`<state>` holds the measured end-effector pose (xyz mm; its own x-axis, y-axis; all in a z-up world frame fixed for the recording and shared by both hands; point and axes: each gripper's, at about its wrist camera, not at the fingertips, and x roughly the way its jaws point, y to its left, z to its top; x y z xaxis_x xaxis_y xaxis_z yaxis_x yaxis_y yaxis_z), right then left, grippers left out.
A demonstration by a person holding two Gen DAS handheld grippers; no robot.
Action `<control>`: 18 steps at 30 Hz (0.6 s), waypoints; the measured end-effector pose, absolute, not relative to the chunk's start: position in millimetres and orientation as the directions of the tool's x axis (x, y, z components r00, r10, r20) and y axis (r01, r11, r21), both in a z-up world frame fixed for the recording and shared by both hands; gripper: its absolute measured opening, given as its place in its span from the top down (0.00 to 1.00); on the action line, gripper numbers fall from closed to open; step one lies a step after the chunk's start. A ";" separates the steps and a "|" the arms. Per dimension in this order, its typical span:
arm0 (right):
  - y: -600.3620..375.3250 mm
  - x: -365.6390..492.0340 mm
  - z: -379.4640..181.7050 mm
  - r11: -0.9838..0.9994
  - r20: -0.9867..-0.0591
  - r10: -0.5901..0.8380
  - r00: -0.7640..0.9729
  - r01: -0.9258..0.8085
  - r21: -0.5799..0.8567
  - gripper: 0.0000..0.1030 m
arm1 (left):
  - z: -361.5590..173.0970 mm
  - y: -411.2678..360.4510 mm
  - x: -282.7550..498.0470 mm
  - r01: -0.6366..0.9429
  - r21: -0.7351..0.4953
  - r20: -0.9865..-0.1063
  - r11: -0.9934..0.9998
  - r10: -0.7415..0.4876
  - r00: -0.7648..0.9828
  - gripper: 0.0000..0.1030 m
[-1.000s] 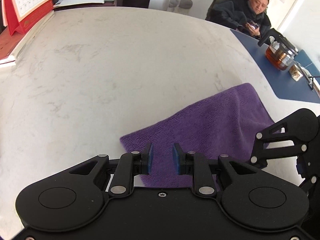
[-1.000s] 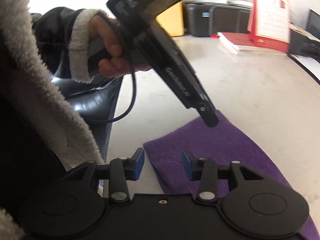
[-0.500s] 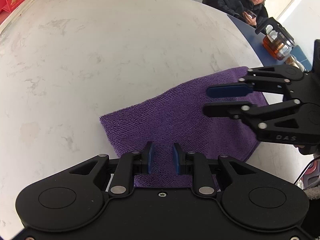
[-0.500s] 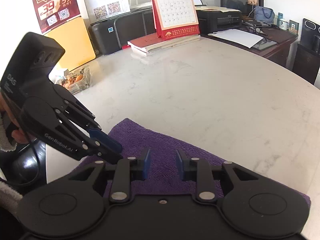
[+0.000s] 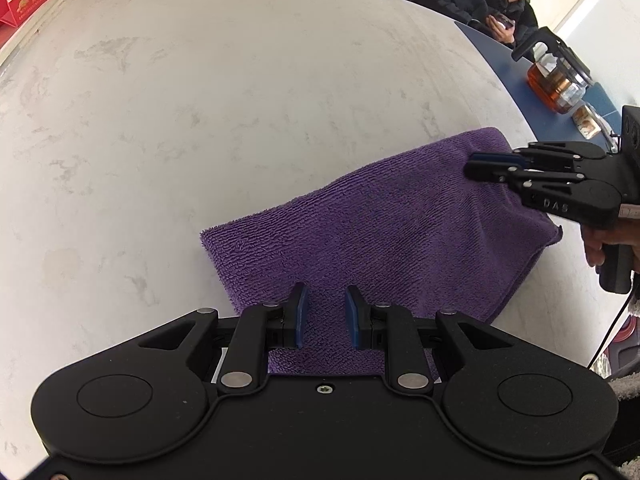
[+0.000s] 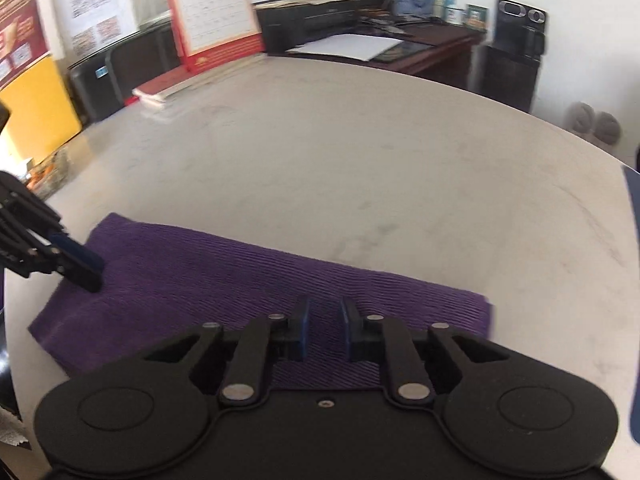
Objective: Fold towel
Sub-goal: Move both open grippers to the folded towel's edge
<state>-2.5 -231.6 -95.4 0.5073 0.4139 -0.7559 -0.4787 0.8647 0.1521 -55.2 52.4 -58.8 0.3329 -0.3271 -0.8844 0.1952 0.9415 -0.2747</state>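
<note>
The right gripper [image 5: 474, 164] has swung onto the folded purple terry towel [image 5: 384, 236] on the white marble table [image 5: 200, 100], jaws nearly shut and empty; the left gripper [image 5: 323, 316], narrowly parted, grips nothing.

A: What differs from a second ago?

B: The right tongs [image 5: 472, 164], then only a black linkage at the right edge of the left wrist view, now reach in over the far right corner of the purple towel [image 5: 384, 232]. Their jaws are closing, much narrower than half a second back, though whether they have cloth pinched between them is hard to tell.

A: And from the right wrist view?

B: That camera has swung round. Earlier it faced the person's sleeve and hand; now it looks across the table [image 6: 360, 168] toward the red calendar [image 6: 216, 20], blurred. The left tongs [image 6: 86, 268] sit far left on the towel's near corner, lower against the cloth than before.
</note>
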 end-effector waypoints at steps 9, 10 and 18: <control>-199.4 -1.1 -89.3 0.828 -0.726 0.457 0.514 -0.544 0.137 0.92 | -40.5 46.0 -20.7 0.215 -0.230 -0.861 0.949 -0.301 0.411 0.81; -190.6 -0.8 -91.1 0.814 -0.724 0.468 0.508 -0.567 0.128 0.92 | -43.8 45.0 -18.0 0.212 -0.216 -0.867 0.953 -0.287 0.407 0.81; -222.9 12.1 -103.0 0.849 -0.736 0.405 0.542 -0.522 0.083 0.92 | -59.2 55.1 -15.5 0.184 -0.203 -0.880 0.962 -0.262 0.396 0.81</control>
